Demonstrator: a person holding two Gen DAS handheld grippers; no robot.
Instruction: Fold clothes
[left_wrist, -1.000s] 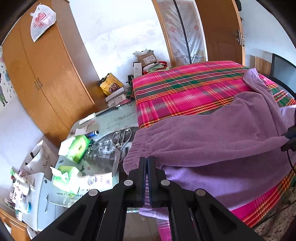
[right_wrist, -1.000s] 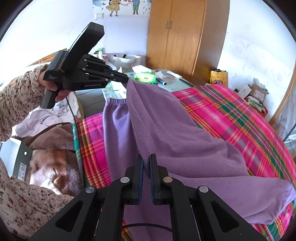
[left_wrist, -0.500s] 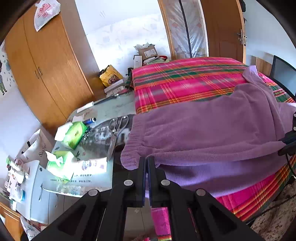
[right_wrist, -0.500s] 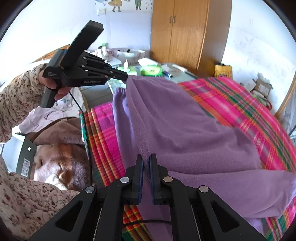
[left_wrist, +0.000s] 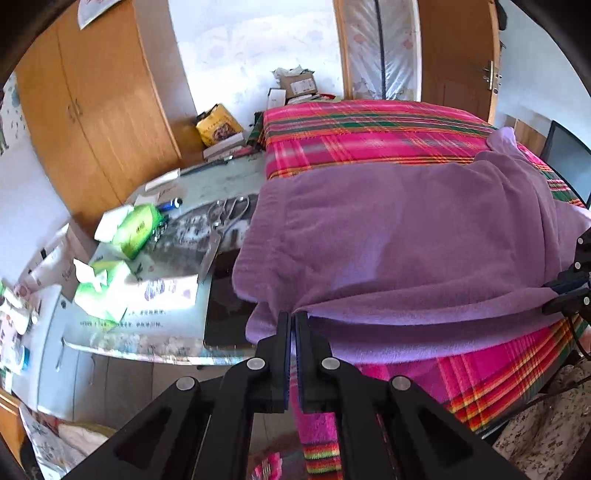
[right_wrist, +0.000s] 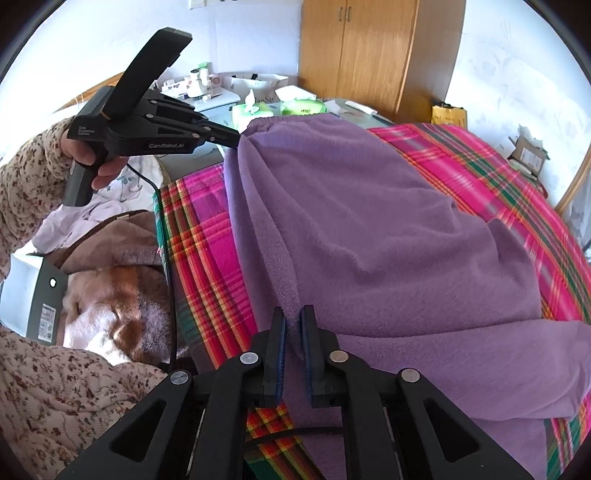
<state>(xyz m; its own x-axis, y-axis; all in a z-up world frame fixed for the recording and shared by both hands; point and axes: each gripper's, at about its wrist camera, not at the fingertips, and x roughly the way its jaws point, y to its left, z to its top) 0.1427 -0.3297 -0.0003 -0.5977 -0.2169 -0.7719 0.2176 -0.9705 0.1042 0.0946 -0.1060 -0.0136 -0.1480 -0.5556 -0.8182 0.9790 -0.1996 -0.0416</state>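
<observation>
1. Your left tool (left_wrist: 292, 325) is fully closed on the waistband corner of the purple fleece trousers (left_wrist: 406, 236), at the end of the bed beside the cluttered tabletop (left_wrist: 177, 258); in the right wrist view that same tool (right_wrist: 231, 139) pinches the cloth at its tip, which is why the top edge runs taut from it

2. Your right tool (right_wrist: 293, 332) has the doubled edge of the trousers (right_wrist: 369, 221) between its pads, and its jaws have just been opening, so a narrow gap shows on either side of the cloth and the grip looks let go or nearly so

3. The trousers lie across the plaid bedspread (left_wrist: 369, 125), one half laid over the other, with the lighter underside showing as a strip along the near edge; that suggests the lengthwise fold is being set down

4. Holding both ends of one edge keeps it straight as it settles, so the top layer sits square on the lower one

5. The far leg end (left_wrist: 502, 138) is bunched near the bed's far side and will likely need smoothing

6. The scissors (left_wrist: 225, 214) on the tabletop lie just beside the waistband, so keep the cloth clear of them
</observation>
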